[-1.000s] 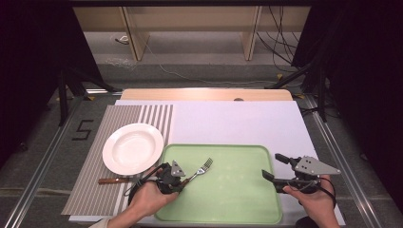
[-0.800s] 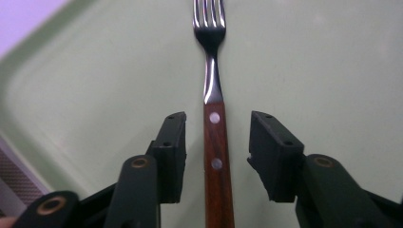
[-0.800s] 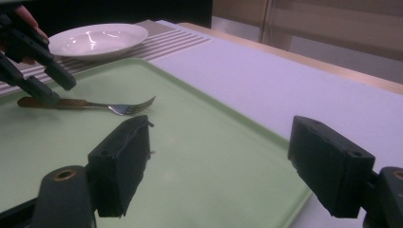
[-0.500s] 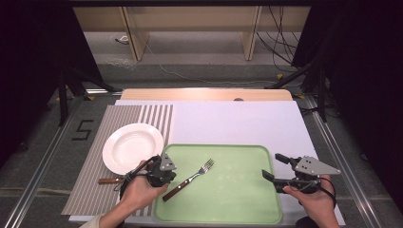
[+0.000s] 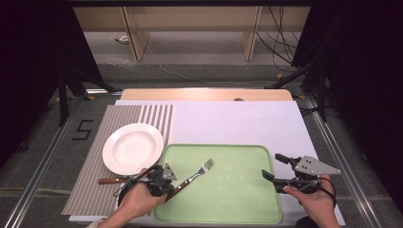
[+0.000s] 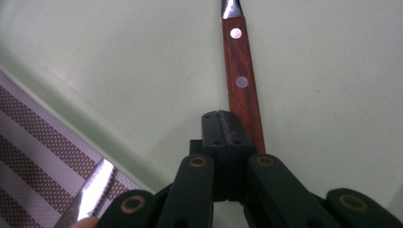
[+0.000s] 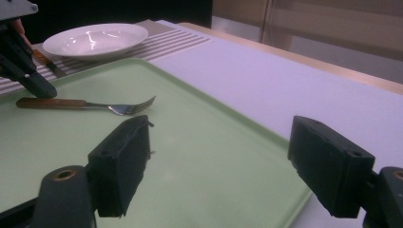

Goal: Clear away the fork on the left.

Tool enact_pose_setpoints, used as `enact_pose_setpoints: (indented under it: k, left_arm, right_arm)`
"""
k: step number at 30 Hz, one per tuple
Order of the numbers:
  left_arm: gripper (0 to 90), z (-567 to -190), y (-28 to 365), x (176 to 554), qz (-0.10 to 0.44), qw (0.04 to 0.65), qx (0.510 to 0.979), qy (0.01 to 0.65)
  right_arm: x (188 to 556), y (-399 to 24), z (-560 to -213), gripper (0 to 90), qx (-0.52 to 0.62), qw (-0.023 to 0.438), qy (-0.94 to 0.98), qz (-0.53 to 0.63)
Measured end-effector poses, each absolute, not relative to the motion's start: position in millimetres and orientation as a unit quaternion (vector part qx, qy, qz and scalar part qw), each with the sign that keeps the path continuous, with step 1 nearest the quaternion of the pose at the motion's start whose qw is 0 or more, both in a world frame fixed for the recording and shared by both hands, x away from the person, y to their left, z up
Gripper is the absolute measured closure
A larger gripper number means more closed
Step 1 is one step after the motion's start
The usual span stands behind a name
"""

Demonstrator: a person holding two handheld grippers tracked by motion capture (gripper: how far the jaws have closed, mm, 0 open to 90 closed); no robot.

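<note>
On the table sit one tray (image 5: 228, 202), one fork (image 5: 192, 175), one plate (image 5: 132, 148); left claw (image 5: 164, 183) pressed together empty, right claw (image 5: 273, 168) apart.

- Grey floor (image 5: 199, 61) lies at twelve o'clock, strewn with cables (image 5: 280, 23).
- Wooden furniture legs (image 5: 135, 35) stand on it.
- Dark curtains (image 5: 33, 57) flank nine and three o'clock.
- A painted "5" (image 5: 83, 129) marks the floor at nine o'clock.

A: What did the left gripper's camera see?
B: The left gripper (image 6: 222, 124), its two black jaws pressed together with nothing between them, hung over the pale green plastic tray (image 6: 119, 71).
A: And beside it?
B: The wooden-handled fork (image 6: 241, 80) with two silver rivets lay just right of the tips; a striped woven placemat (image 6: 33, 142) and a shiny metal blade (image 6: 92, 190) sat lower left
</note>
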State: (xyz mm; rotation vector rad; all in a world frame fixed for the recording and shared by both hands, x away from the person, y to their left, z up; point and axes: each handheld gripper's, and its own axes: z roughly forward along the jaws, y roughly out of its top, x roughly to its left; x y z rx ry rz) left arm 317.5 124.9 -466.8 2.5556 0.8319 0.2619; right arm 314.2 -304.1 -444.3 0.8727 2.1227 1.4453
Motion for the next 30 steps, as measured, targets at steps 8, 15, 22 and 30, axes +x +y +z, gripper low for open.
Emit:
enact_pose_setpoints:
  k: [8,15,22,30]
  left_arm:
    - [89.7,-466,119,304,0.053,0.229,0.929,0.287]
    - [89.6,-467,104,294,0.031,0.237,0.938,0.25]
    - [89.6,-467,89,289,0.017,0.247,0.943,0.222]
    - [89.5,-467,71,290,0.014,0.254,0.946,0.202]
  right_arm:
    - [314,-304,-444,23.0,0.314,0.212,0.764,0.521]
    - [315,-304,-445,23.0,0.314,0.213,0.765,0.521]
    - [315,-304,-445,23.0,0.314,0.212,0.765,0.521]
    - [315,-304,-445,23.0,0.314,0.212,0.764,0.522]
